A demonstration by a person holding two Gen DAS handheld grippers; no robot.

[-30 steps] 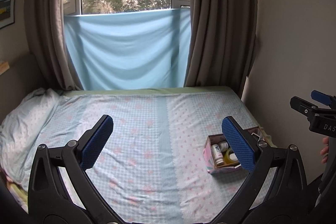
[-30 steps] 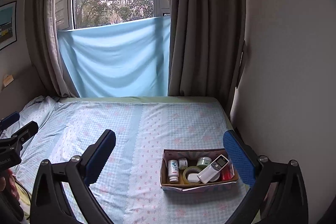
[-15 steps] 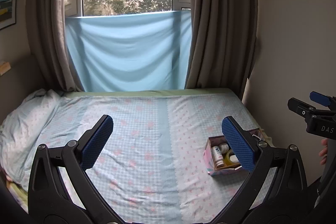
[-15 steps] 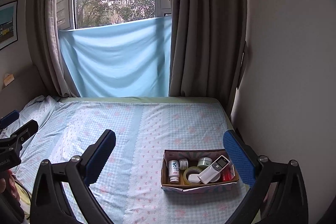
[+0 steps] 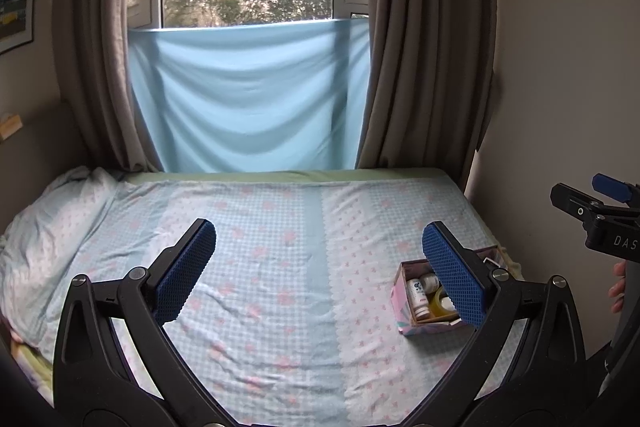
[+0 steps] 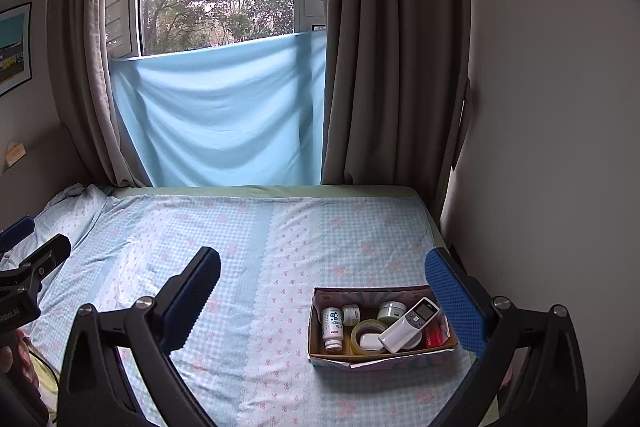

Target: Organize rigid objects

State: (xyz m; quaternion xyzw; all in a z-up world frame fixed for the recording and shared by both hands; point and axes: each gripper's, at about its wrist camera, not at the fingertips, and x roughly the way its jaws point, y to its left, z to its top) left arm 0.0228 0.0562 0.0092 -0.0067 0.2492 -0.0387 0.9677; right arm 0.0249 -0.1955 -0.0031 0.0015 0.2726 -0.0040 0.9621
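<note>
A small open cardboard box (image 6: 316, 319) sits on the bed near its right edge; it also shows in the left wrist view (image 5: 400, 301). It holds a white bottle (image 6: 332, 325), a roll of tape (image 6: 362, 333), a white remote (image 6: 408, 325), two small jars and a red item. My right gripper (image 6: 320, 287) is open and empty, held above the bed short of the box. My left gripper (image 5: 318, 257) is open and empty, further left; its right finger hides part of the box.
The bed (image 6: 248, 247) has a blue checked sheet, with a pillow (image 5: 44, 227) at the left. A wall (image 6: 540, 147) runs along the bed's right edge. Curtains and a blue cloth (image 6: 224, 115) hang at the window behind.
Both views have drifted slightly, so the box and bed sit a little lower in the left wrist view. Both grippers stay open. Nothing on the bed has moved.
</note>
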